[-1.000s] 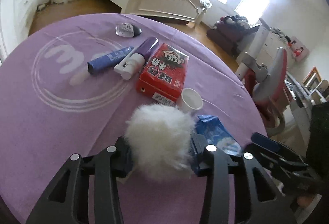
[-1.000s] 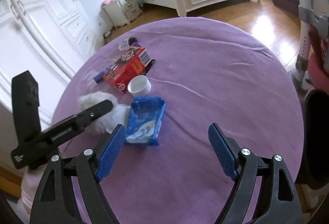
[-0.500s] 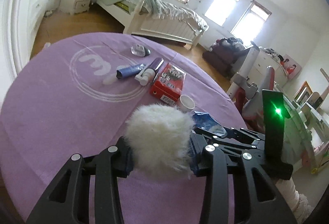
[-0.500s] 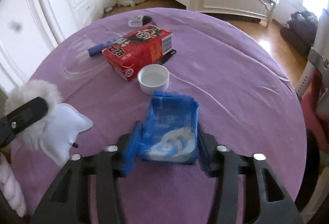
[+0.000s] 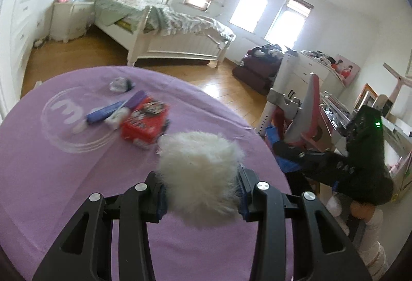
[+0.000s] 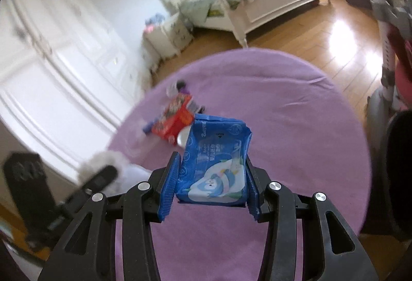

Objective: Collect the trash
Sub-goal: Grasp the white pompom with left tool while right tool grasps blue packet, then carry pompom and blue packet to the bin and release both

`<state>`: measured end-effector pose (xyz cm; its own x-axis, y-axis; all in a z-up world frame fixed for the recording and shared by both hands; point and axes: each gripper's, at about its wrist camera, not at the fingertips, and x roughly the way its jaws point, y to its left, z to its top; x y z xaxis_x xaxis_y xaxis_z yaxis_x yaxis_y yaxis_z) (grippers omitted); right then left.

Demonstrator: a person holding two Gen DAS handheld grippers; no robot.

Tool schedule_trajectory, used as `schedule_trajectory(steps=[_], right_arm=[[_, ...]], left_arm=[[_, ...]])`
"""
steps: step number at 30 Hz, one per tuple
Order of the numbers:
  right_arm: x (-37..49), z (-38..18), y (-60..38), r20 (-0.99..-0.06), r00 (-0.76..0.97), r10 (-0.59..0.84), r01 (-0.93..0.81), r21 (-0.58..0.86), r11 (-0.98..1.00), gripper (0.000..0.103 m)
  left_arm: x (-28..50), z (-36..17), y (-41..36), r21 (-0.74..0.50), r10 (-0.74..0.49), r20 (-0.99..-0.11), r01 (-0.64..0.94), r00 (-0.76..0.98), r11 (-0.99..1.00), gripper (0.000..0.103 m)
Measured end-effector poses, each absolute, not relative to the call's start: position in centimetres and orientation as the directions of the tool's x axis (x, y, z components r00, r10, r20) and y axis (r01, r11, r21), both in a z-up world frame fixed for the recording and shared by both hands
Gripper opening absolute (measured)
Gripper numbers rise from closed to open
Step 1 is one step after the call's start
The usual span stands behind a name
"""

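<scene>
1. The left gripper [image 5: 200, 193] was closed on a white fluffy fur ball [image 5: 199, 172], which bulged out past both blue pads and hung above the near edge of the round desk with the purple cloth [image 5: 51, 178].
2. The right gripper [image 6: 211, 185] was closed on a blue plastic wipes packet printed with a cartoon penguin [image 6: 215, 159]; the packet sat upright between the fingers, its sides bowed inward, clear of the cloth.
3. Judged step: both pieces of trash were in transit to a bin, which appeared in neither view. To do this well, the squeeze on the packet should be kept steady, since a soft, partly empty pack can slip or fold further; the fur ball compresses readily, so a firm closure is advisable. The two grippers should be kept apart while travelling, as they sat close together at the desk's edge.
4. Farther out on the desk lay a red printed carton [image 5: 145, 123], touching a small white cup [image 6: 183, 138] in the right wrist view, with a dark blue tube [image 5: 106, 113] and a purple-and-white bottle [image 5: 128, 107] just beside it.
5. Beyond these, near the far rim, sat a small clear-and-dark object [image 5: 121, 83], too blurred to identify.
6. Behind the desk stood a white wooden bed [image 5: 167, 33] on a wood floor.
</scene>
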<state>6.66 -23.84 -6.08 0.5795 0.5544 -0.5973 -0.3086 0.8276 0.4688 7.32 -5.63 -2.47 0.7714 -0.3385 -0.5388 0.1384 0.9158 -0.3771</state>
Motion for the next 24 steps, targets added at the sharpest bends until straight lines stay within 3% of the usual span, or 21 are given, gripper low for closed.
schedule_trajectory(steps=[11,24], right_arm=[[4.6,-3.6,-36.2,-0.446,0.737,0.508,-0.210,0.563,0.799,0.046],[0.6,-7.3,-52.2,-0.470,0.837,0.281,0.056,0.583,0.811,0.046]], left_arm=[[9.8,-0.5,-17.9,-0.268,-0.402,-0.514,0.303,0.758,0.914,0.041],[11.4,-1.4,-33.9,-0.160,-0.561,-0.531,0.575,0.635,0.802,0.041]])
